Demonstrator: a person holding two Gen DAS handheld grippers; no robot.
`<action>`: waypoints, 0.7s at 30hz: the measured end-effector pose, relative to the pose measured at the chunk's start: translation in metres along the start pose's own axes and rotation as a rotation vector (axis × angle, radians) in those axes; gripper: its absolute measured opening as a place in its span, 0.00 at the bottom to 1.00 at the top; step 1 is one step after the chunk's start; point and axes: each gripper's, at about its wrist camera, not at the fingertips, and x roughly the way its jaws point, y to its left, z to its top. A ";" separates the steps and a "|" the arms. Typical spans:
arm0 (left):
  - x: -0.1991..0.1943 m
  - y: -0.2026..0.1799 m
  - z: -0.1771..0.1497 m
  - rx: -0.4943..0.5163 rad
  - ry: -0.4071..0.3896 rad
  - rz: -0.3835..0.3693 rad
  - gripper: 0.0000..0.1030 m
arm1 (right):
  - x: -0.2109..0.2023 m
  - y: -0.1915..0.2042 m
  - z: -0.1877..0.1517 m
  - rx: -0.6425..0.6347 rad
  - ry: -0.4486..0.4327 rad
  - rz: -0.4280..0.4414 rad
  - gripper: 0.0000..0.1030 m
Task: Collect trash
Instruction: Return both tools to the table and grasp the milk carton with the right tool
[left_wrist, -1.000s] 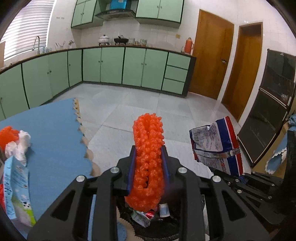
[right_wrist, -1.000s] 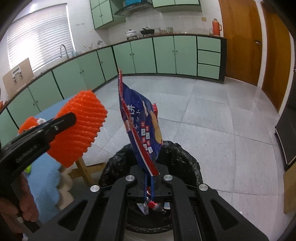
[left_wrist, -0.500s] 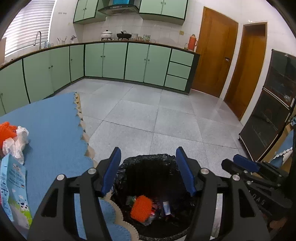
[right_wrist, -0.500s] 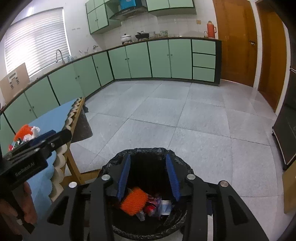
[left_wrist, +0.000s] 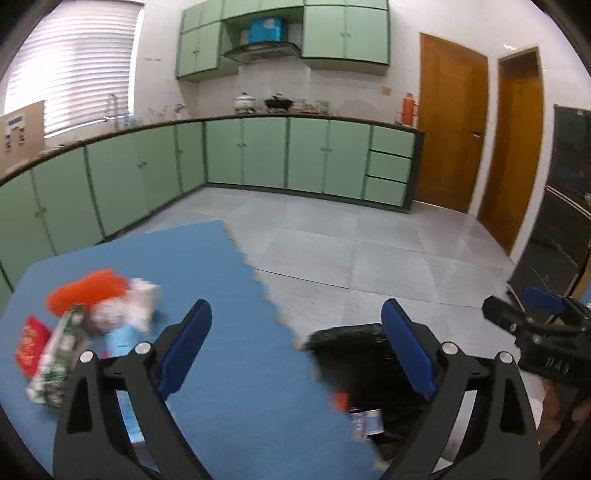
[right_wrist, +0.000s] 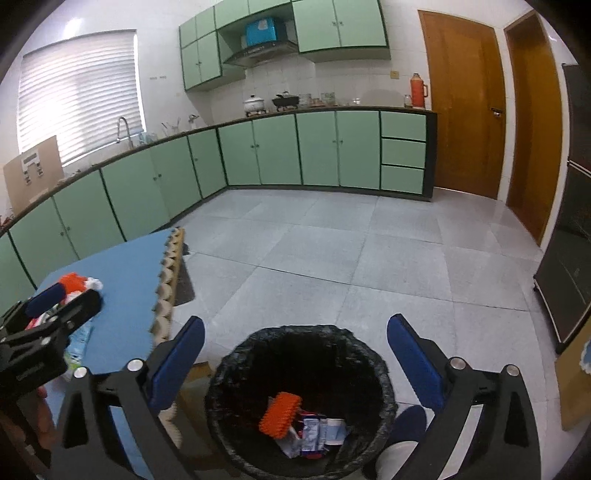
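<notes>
both tongs (left_wrist: 295, 350) (right_wrist: 295, 354) now empty, orange net (right_wrist: 279, 413) in bin (right_wrist: 221, 373)

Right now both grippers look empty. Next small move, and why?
Probably send the left gripper toward the trash pile on the blue table. Both grippers are open and empty, the right gripper sits over the bin holding dropped wrappers, and the left one already faces the pile.

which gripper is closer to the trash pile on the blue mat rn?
Left. The left gripper hangs open over the blue mat, beside the trash pile. The right gripper hangs open above the trash bin, off the mat.
</notes>
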 end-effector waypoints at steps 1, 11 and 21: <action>-0.007 0.009 -0.001 -0.008 -0.006 0.021 0.88 | -0.002 0.007 -0.001 -0.005 -0.002 0.009 0.94; -0.064 0.104 -0.018 -0.098 -0.010 0.224 0.88 | -0.007 0.099 -0.012 -0.098 -0.020 0.172 0.94; -0.090 0.175 -0.043 -0.166 0.013 0.394 0.88 | 0.007 0.200 -0.033 -0.186 -0.012 0.315 0.90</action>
